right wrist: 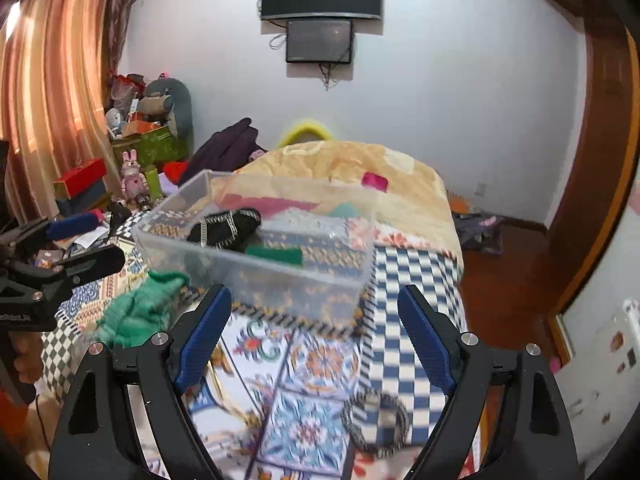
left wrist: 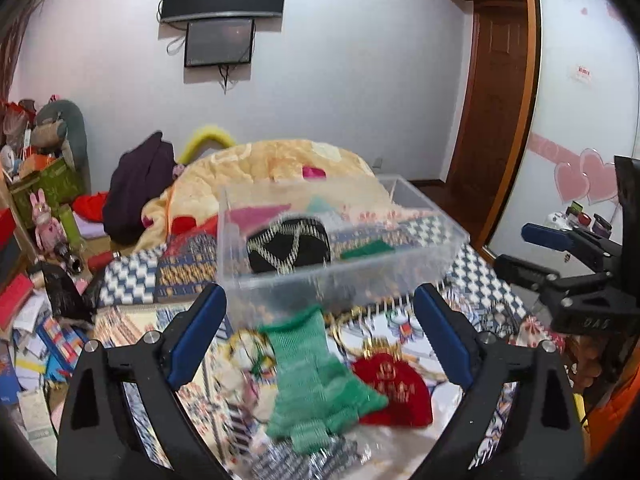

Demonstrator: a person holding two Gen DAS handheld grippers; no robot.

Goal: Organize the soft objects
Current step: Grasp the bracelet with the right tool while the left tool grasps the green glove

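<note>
The left gripper (left wrist: pixel 320 336) is hanging wide open and empty over the green knit piece (left wrist: pixel 316 376), whose long axis is running up the frame toward the clear bin (left wrist: pixel 344 276) on the bed (right wrist: pixel 404 276). The right gripper (right wrist: pixel 314 340), also spread and empty, is standing farther off; its frame's centre is showing open bedspread.
</note>
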